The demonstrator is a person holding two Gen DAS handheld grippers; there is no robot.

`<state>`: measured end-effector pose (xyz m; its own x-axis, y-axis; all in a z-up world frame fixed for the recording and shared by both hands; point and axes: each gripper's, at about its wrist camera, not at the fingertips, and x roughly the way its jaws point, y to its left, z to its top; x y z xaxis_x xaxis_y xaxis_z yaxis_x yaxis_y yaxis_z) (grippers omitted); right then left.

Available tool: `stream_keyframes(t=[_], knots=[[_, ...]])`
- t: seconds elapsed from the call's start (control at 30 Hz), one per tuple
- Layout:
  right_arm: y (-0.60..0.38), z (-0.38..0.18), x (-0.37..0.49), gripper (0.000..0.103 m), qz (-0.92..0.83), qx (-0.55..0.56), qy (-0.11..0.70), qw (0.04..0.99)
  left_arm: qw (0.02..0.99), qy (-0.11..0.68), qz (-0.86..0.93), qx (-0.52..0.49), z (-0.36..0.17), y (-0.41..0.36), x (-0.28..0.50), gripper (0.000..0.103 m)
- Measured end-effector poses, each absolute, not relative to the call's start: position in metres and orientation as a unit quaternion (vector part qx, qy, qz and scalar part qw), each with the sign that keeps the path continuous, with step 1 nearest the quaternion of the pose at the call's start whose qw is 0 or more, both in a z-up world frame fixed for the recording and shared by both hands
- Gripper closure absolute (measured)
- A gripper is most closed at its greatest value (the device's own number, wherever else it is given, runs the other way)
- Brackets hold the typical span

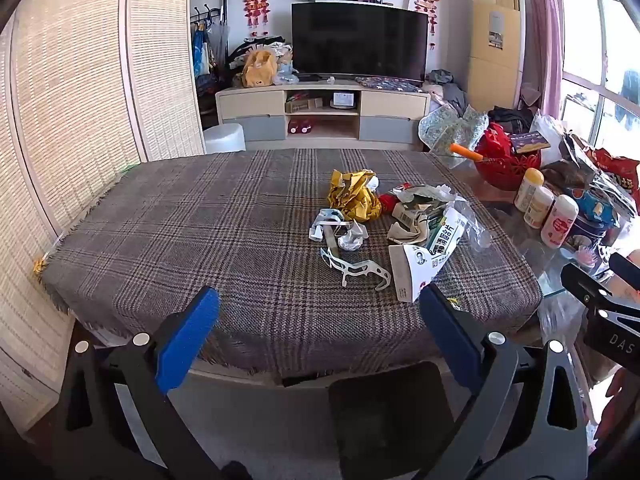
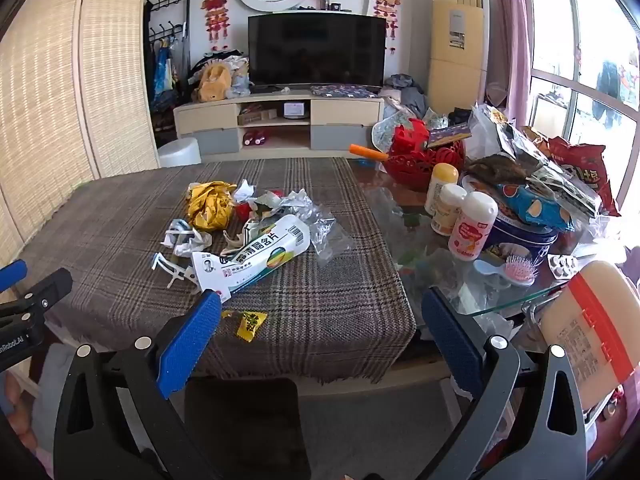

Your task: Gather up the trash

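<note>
Left wrist view: the left gripper [image 1: 318, 306] is hovering wide open, empty, over the near edge of the grey plaid tablecloth [image 1: 192, 224]. Right gripper [image 2: 320, 312] is likewise gaping empty near a crumpled white medicine box [image 2: 256, 258].

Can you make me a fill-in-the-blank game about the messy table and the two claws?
1. The crumpled wrapper at the far end of the trash pile is coloured ____.
2. Both the left claw and the right claw have their jaws ____.
3. The trash lies on a ____-patterned tablecloth.
4. The small hairbrush on the glass has bristles coloured ____.

Missing words: yellow; open; plaid; pink
</note>
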<state>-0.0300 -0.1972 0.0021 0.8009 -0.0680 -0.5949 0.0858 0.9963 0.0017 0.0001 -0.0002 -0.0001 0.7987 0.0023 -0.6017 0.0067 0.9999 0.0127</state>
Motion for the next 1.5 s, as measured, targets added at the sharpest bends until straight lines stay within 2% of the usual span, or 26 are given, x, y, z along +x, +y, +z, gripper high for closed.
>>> stream_keyframes(t=[1.5], knots=[[-0.201,0.000,-0.028,0.003,-0.039,0.023,0.317,0.947,0.948,0.319,0.002,0.006,-0.003,0.006,0.000,0.008]])
